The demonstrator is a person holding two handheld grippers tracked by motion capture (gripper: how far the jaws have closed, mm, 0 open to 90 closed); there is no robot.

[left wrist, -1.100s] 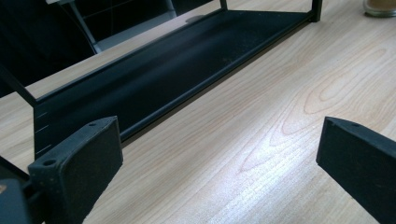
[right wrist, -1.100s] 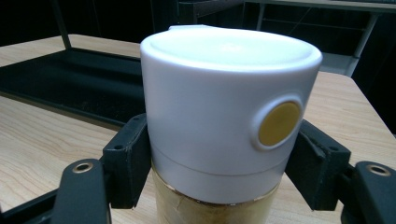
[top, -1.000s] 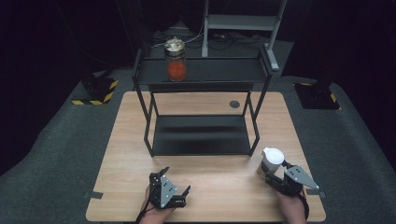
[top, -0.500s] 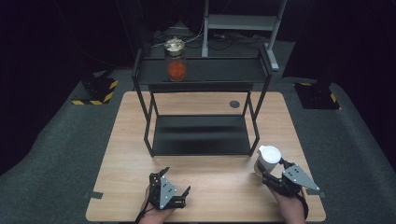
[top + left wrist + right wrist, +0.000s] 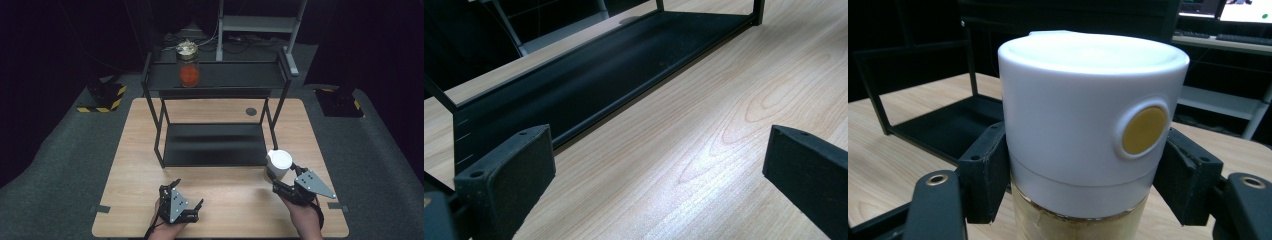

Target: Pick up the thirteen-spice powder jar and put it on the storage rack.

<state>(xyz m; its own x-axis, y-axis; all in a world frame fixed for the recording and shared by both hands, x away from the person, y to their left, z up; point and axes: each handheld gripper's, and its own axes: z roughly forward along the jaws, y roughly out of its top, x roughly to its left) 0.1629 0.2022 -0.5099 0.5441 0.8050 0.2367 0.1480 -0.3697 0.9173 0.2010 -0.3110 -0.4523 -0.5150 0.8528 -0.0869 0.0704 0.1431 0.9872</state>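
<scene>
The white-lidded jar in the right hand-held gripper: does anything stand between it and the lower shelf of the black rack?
Nothing visible does. The white-lidded jar sits in the right hand-held gripper beside the rack's front right leg, and the lower shelf is bare.

No text, label, brand, number or sign is readable on anything.

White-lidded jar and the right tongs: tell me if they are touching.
Touching. In the right gripper view both black pads of the right tongs press against the sides of the white-lidded jar, no gap either side.
</scene>
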